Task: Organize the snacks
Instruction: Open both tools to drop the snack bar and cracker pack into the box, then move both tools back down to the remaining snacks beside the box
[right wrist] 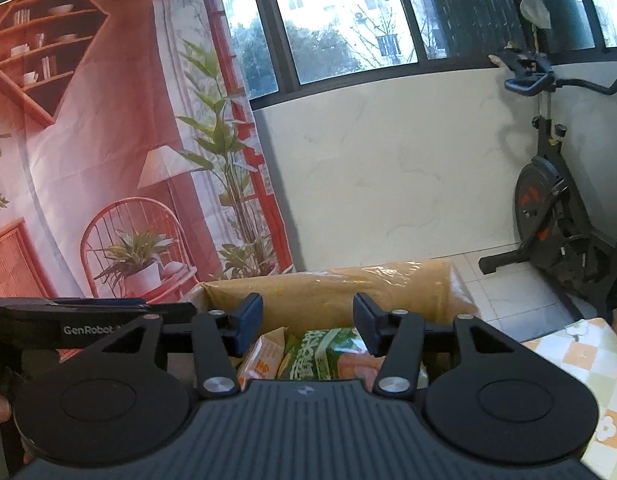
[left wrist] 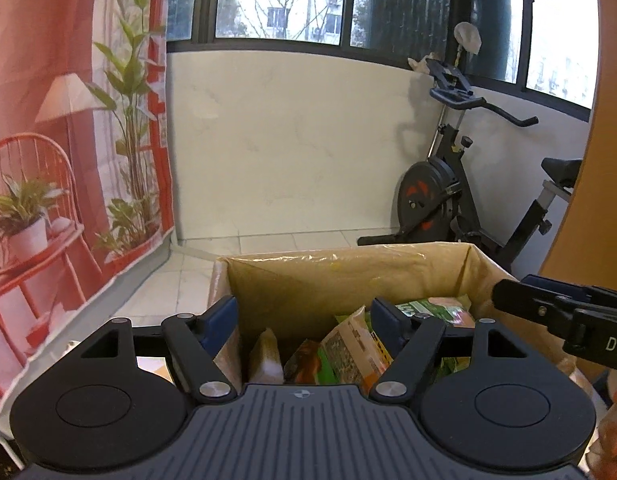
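An open cardboard box (left wrist: 308,280) holds several snack packets. In the left wrist view I see an orange and yellow packet (left wrist: 356,352), a green packet (left wrist: 432,308) and a pale wedge-shaped packet (left wrist: 266,354). My left gripper (left wrist: 302,314) is open and empty, held just above the box. My right gripper (right wrist: 308,320) is open and empty over the same box (right wrist: 328,284), above a green packet (right wrist: 328,352) and an orange packet (right wrist: 260,360). The right gripper's arm also shows in the left wrist view (left wrist: 564,316).
A printed red backdrop (left wrist: 68,140) hangs on the left. An exercise bike (left wrist: 460,184) stands by the white wall at the right. A checked tablecloth (right wrist: 580,364) shows at the right edge of the right wrist view. The floor is pale tile (left wrist: 180,284).
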Motion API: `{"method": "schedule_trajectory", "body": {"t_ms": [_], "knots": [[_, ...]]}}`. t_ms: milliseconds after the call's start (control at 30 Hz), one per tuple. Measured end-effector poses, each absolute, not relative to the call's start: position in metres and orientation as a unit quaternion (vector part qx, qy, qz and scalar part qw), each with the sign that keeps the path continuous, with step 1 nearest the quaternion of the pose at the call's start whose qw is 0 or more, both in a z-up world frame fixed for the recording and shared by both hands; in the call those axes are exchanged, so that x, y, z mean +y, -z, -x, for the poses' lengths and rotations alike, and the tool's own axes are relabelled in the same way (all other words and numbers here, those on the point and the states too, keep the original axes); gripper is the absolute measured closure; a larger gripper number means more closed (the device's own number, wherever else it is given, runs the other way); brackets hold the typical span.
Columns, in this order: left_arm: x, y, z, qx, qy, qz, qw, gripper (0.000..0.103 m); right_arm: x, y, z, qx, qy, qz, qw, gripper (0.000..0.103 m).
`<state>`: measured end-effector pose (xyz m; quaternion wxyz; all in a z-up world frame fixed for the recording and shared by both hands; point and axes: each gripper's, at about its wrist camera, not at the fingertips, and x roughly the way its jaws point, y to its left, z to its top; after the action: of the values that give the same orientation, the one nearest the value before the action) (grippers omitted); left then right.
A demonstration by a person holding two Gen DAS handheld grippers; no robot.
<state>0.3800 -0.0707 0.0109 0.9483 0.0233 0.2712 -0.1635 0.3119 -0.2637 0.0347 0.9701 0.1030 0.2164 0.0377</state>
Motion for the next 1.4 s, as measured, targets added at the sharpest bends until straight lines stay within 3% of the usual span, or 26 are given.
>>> {"method": "schedule_trajectory", "body": {"t_ms": [500, 767, 1400], "knots": [[-0.038, 0.011, -0.291, 0.264, 0.171, -0.016, 0.949, 0.027, -0.264, -0.011, -0.213, 0.212, -0.016, -0.074, 0.974, 0.049], [-0.029, 0.061, -0.272, 0.32, 0.157, 0.01, 0.934, 0.027, -0.258, 0.036, -0.185, 0.258, -0.021, -0.051, 0.965, 0.049], [-0.101, 0.151, -0.295, 0.443, 0.172, 0.015, 0.88, 0.023, -0.273, 0.13, -0.162, 0.354, -0.014, -0.034, 0.935, 0.049]]}}
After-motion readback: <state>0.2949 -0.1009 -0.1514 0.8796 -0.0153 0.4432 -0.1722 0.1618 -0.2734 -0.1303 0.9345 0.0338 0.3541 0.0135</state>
